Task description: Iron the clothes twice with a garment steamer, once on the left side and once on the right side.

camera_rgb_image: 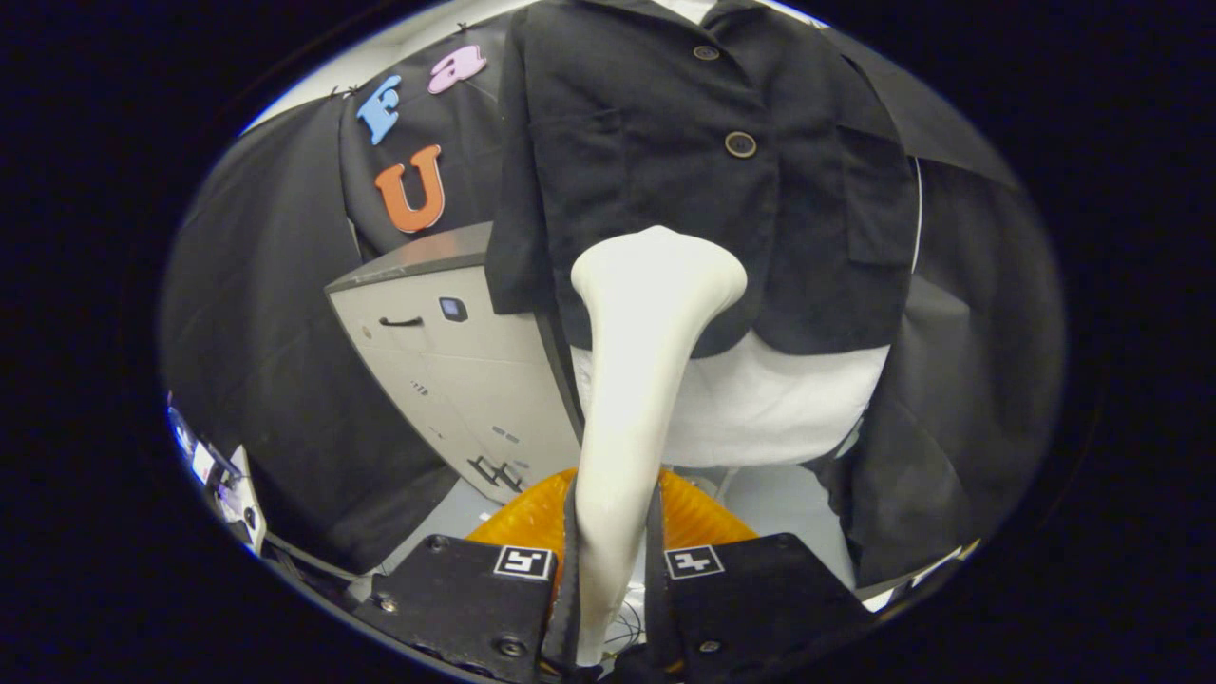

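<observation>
The gripper point(613, 570) was clenched on the steamer point(635, 380), both fingers pressing its handle. Its flared head stood just ahead of the black jacket point(665, 171), at the jacket's lower hem and left of the button row, over a white underlayer point(779, 399). A grey cabinet point(446, 370) stood close on the left, with open floor point(769, 503) below the hem.

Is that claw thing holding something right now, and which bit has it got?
Yes: the gripper is shut on the garment steamer, both fingers pressing its slim handle, head pointing up at the dark jacket.
</observation>
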Demonstrator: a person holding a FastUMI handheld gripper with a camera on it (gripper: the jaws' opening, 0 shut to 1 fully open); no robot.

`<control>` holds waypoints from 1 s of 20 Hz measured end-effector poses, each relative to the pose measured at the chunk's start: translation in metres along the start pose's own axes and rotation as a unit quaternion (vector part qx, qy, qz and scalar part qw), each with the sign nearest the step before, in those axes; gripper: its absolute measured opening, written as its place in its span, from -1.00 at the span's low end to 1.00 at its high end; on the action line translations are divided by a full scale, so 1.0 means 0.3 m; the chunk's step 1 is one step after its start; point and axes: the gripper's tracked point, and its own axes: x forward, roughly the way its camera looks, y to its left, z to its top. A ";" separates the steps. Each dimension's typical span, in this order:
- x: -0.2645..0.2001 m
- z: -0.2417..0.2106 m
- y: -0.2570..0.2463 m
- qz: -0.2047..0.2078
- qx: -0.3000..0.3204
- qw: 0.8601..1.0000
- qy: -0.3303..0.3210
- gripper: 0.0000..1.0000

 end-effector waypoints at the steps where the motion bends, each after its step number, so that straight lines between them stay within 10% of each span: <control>1: 0.025 -0.026 0.005 -0.005 0.005 1.000 0.007 -0.40; 9: -0.076 -0.045 0.004 -0.006 0.054 0.998 -0.015 -0.40; 20: -0.633 0.489 -0.233 -0.056 0.020 0.976 -0.209 -0.40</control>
